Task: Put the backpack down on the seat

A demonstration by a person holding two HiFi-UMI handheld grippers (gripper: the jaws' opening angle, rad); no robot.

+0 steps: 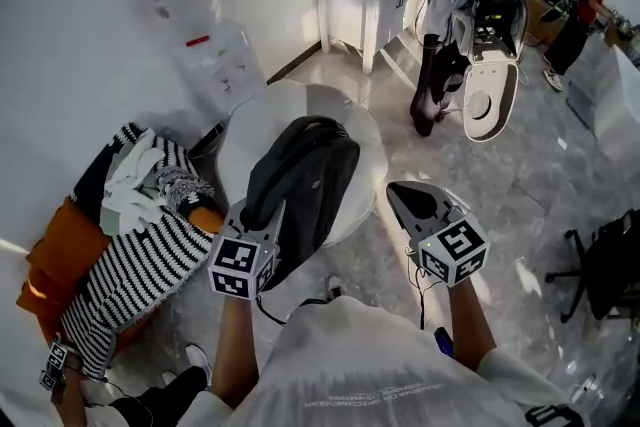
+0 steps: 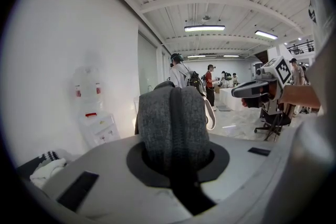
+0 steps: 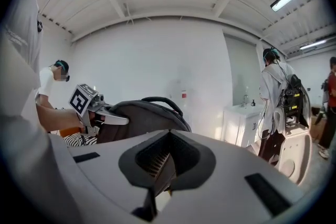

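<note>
The left gripper [image 1: 260, 211] has its jaws clamped on a grey backpack [image 1: 305, 170] over a round white seat [image 1: 255, 125] (striped clothes [image 1: 160, 245] lie leftward), while the right gripper [image 1: 403, 198] is closed, empty.

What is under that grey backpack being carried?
A round white seat lies below the backpack, which the left gripper holds. Its middle is covered by the backpack, so whether they touch cannot be seen.
</note>
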